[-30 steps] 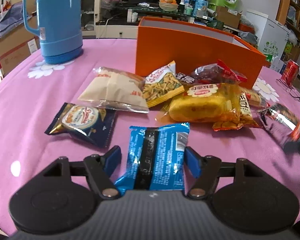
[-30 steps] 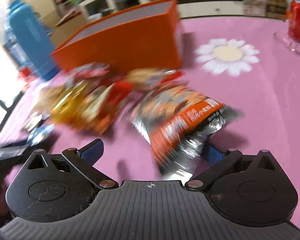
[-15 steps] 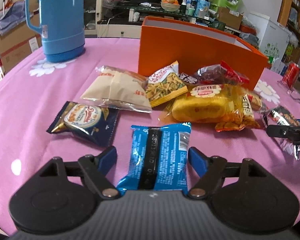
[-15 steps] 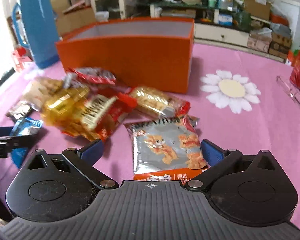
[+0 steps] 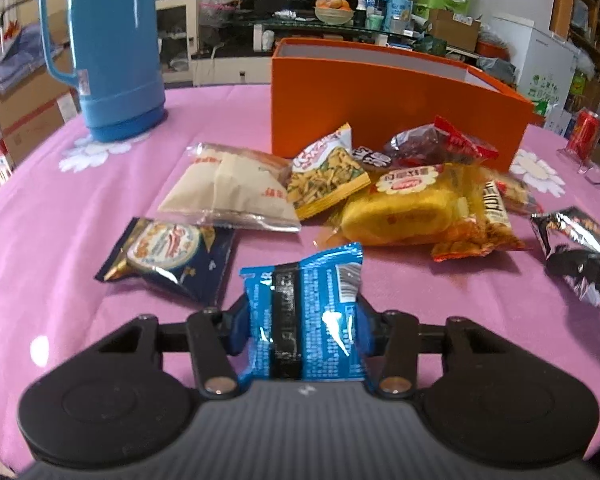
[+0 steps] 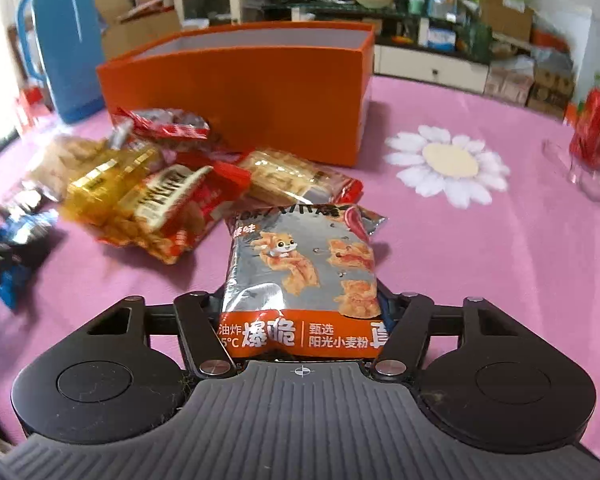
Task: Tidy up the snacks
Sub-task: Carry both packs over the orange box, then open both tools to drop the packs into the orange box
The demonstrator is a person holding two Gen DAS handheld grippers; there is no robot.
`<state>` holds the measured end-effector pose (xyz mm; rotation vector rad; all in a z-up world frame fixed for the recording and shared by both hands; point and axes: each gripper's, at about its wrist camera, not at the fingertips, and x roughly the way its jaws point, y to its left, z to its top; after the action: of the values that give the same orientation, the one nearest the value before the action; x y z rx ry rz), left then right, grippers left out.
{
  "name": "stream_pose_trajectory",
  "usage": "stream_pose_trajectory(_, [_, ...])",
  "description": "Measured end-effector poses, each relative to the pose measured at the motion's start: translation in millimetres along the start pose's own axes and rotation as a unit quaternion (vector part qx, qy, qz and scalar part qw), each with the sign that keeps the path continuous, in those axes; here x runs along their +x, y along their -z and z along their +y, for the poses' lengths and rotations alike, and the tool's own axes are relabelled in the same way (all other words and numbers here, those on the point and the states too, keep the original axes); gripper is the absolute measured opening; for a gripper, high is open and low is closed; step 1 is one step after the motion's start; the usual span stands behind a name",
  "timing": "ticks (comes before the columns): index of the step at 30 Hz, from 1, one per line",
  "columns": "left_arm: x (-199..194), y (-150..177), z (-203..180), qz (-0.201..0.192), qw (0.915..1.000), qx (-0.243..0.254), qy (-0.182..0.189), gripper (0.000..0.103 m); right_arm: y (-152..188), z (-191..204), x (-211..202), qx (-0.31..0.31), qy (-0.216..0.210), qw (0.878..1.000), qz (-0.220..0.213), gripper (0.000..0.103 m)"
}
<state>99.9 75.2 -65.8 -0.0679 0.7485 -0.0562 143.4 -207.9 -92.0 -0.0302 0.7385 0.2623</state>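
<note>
Bright daylight; fisheye warp; left edge perhaps motion-blurred.

Between the near packets and the orange box (image 5: 396, 108) lies a crowded heap: a pale bread packet (image 5: 230, 190), a green-and-yellow snack bag (image 5: 328, 174), a yellow cake packet (image 5: 400, 208) and a red-wrapped packet (image 5: 440, 146) pressed up against the box's front wall. A dark blue biscuit packet (image 5: 168, 254) blocks the near left. The blue thermos (image 5: 112, 44) stands well off to the left. The box is open at the top. On the right, past the daisy print (image 6: 446, 164), the pink tablecloth (image 6: 500, 264) lies bare up to a red can (image 6: 594, 128).
</note>
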Motion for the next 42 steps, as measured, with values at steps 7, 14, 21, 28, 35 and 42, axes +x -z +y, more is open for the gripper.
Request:
stream_pose_trajectory(7, [-42, -29, 7, -0.05, 0.9971, -0.036, 0.044, 0.048, 0, 2, -49, 0.057, -0.06, 0.996, -0.043, 0.052])
stream_pose_trajectory(14, [-21, -135, -15, -0.12, 0.9905, -0.036, 0.057, 0.048, -94, 10, -55, 0.025, -0.067, 0.989, -0.133, 0.052])
stream_pose_trajectory(21, [64, -230, -46, -0.121, 0.9904, -0.008, 0.067, 0.048, -183, -4, 27, 0.023, -0.04, 0.986, -0.158, 0.052])
stream_pose_trajectory(28, [125, -246, -51, -0.112, 0.9924, 0.035, 0.036, 0.066, -224, -4, 110, 0.001, -0.028, 0.991, -0.129, 0.063])
stream_pose_trajectory(35, [97, -256, -37, -0.148, 0.9874, 0.025, 0.049, 0.07, -227, 1, 118, 0.003, -0.028, 0.988, -0.149, 0.09])
stream_pose_trajectory(42, [46, -248, -45, -0.174, 0.9833, 0.035, 0.039, 0.078, -226, 13, 85, 0.013, -0.041, 0.985, -0.167, 0.095])
